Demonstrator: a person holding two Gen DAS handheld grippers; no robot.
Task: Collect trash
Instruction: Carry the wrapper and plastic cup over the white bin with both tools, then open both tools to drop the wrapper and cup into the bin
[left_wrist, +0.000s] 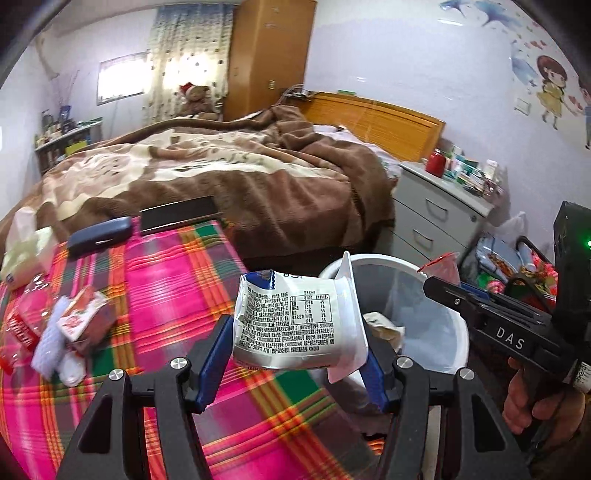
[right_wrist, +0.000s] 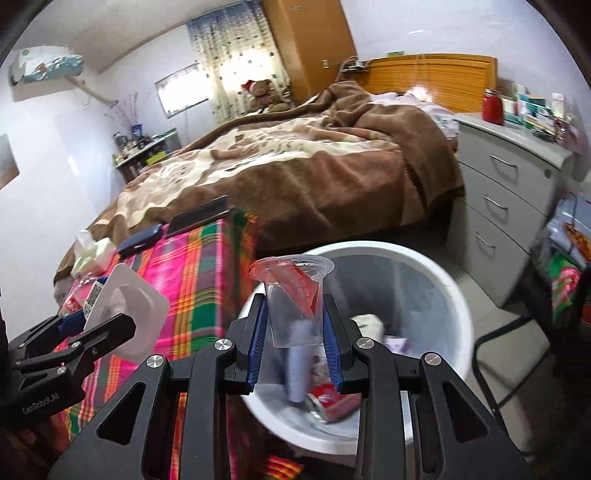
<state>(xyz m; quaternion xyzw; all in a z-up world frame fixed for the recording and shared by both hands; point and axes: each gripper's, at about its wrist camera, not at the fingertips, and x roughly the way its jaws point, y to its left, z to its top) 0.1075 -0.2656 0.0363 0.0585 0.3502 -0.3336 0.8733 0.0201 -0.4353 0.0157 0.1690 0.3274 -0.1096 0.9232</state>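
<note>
On the far left of the pink, green and orange plaid-covered surface (left_wrist: 177, 280) lie leftover scraps: a crumpled red-and-white wrapper (left_wrist: 79, 317) and a white mesh foam sleeve (left_wrist: 50, 347), touching each other. Farther back sit a dark blue oblong case (left_wrist: 99, 236) and a flat black rectangular device (left_wrist: 179, 218), near the brown blanket of the bed (left_wrist: 229, 173).

Moving right, the left hand-held gripper (left_wrist: 295, 358) stands partly open, its blue pads clamped on both sides of a crumpled white and silver plastic tub with printed label (left_wrist: 299, 321), held above the right edge of the surface, just beside the bin.

Next comes the round white plastic trash bin (right_wrist: 436, 280), standing on the floor against the surface; inside it lie crumpled paper and a red packet (other contents are too blurred to tell).

Right of that, the right hand-held gripper (right_wrist: 295, 343) is narrowed onto a clear plastic cup with a torn red foil lid (right_wrist: 293, 299), gripping its walls and holding it upright over the bin's near left rim.

At the far right stands a grey drawer cabinet (right_wrist: 509, 192).
</note>
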